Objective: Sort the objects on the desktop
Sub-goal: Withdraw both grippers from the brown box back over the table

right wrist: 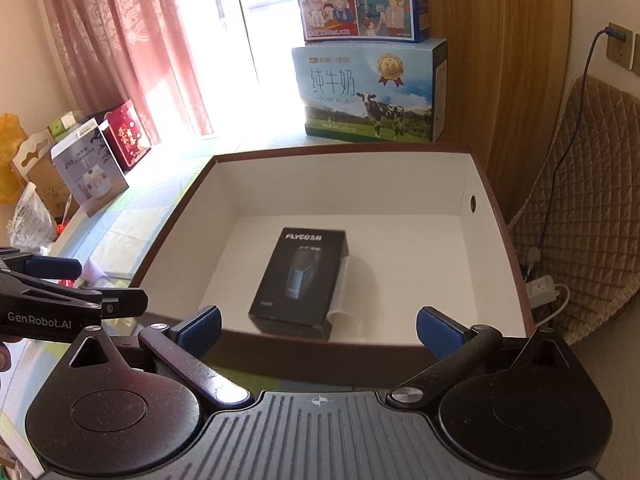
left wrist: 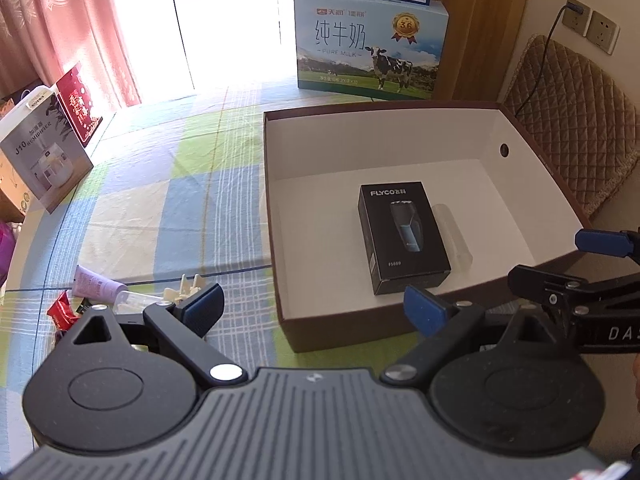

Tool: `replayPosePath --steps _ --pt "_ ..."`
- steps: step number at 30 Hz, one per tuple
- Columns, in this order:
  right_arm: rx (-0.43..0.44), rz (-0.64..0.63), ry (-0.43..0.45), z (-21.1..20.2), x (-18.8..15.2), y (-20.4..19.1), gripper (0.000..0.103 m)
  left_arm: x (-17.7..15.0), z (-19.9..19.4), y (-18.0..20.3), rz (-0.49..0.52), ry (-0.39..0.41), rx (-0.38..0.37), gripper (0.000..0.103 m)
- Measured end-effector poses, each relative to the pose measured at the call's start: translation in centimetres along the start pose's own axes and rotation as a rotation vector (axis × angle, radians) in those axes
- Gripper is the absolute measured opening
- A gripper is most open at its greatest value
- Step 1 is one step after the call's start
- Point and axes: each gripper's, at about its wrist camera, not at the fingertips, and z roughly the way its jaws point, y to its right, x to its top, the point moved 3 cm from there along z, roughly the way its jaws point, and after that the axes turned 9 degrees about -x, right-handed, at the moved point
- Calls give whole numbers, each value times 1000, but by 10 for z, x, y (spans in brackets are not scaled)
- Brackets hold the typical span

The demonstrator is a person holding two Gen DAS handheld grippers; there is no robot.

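Sorting partly done, both tools empty.
The shaver box (left wrist: 402, 236) and a clear tube (left wrist: 456, 236) lay in the open box (left wrist: 276, 216); a lilac tube (left wrist: 96, 286) and snack packets (left wrist: 60, 312) remained on the tabletop (left wrist: 168, 200), left tool (left wrist: 316, 310) and right tool (right wrist: 318, 330) both spread apart.

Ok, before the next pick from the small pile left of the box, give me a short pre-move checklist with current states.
1. Left gripper empty, jaws apart: ok.
2. Right gripper empty, jaws apart: ok.
3. Brown box open, with free floor inside: ok; only the black shaver box and a clear tube beside it lie there.
4. Items left to sort on the tablecloth: not ok; the pink tube, red packet and cream clip lie outside the box.
5. Pile items separated enough for a clean grasp: cannot tell; the left gripper hides part of them.
6. The two grippers clear of each other: ok.
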Motion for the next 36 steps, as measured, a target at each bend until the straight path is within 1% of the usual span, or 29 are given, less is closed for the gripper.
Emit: replayPosePath --steps 7,17,25,31,36 --pt "-11 18 -7 -14 -14 -16 101 -18 -14 -9 20 -14 -21 95" --pt "-5 22 -30 -26 -32 -45 101 -45 -33 -29 43 -33 -36 95" --pt "8 6 -55 -29 -46 -74 101 -69 -47 -58 23 -55 -33 95" --pt "38 -15 -79 -28 -57 -103 101 -87 -60 -84 3 -56 -17 95" --pt "70 -29 -117 -18 -68 -128 101 -103 -65 -107 -21 -77 -11 95"
